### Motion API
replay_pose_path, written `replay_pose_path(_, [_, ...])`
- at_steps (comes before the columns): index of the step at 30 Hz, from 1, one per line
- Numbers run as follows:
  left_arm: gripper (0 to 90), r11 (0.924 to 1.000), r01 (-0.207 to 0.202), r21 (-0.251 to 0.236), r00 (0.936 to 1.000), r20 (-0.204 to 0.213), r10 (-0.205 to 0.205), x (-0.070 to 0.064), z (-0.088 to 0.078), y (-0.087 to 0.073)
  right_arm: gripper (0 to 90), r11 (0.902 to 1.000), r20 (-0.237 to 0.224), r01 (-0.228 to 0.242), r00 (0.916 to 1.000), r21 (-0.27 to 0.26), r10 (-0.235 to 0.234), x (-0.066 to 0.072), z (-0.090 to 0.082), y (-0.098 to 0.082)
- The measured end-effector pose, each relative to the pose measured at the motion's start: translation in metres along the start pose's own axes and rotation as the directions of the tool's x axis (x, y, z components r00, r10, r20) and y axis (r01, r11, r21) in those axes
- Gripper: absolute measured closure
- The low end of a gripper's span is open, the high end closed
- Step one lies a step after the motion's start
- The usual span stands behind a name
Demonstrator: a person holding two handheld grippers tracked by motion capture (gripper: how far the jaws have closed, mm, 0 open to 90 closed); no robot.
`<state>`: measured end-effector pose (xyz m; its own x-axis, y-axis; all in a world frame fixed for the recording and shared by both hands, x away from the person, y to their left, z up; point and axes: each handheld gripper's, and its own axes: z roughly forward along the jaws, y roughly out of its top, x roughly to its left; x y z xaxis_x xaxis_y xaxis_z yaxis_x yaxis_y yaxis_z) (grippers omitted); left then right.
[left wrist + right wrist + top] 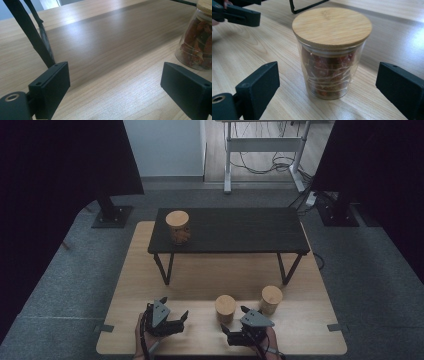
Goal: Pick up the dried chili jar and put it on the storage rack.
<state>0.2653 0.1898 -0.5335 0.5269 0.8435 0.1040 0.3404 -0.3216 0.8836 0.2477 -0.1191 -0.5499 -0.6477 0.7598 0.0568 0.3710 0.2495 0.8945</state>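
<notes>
Presently, the right tool sits low and right of centre in the high view, its jaws spread wide and pinching nothing. The nearer jar, glass with a wooden lid and reddish dried contents, stands upright on the table just above that tool. In the right gripper view this jar occupies the centre of the frame, between the two jaws but not touching either. The step in hand is judged to be the approach for a grasp on this jar.

The left tool lies at lower left in the high view, jaws likewise spread and empty, well apart from the jar. A second jar stands to the right of the first, and a third jar stands on the small black bench in the upper middle of the frame.

The next move calls for advancing the right tool until the jaws bracket the glass body below the lid, then pressing them together squarely. Smooth glass may slip under an off-centre grip.
</notes>
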Motion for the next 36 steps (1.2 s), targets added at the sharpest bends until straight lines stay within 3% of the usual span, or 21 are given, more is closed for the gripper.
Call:
replay_pose_path(27, [8.4, 0.9999, 0.003, 0.013, 0.9999, 0.017, -0.004, 0.001, 0.001, 0.000, 11.0, 0.9992, 0.003, 0.005, 1.0000, 0.040, -0.005, -0.003, 0.029, 0.013])
replay_pose_path(36, [8.4, 0.9999, 0.003, 0.016, 0.9998, 0.021, -0.003, 0.000, 0.003, -0.001, 22.6, 0.9967, -0.017, 0.026, 0.9996, 0.077, -0.024, -0.004, 0.039, 0.016])
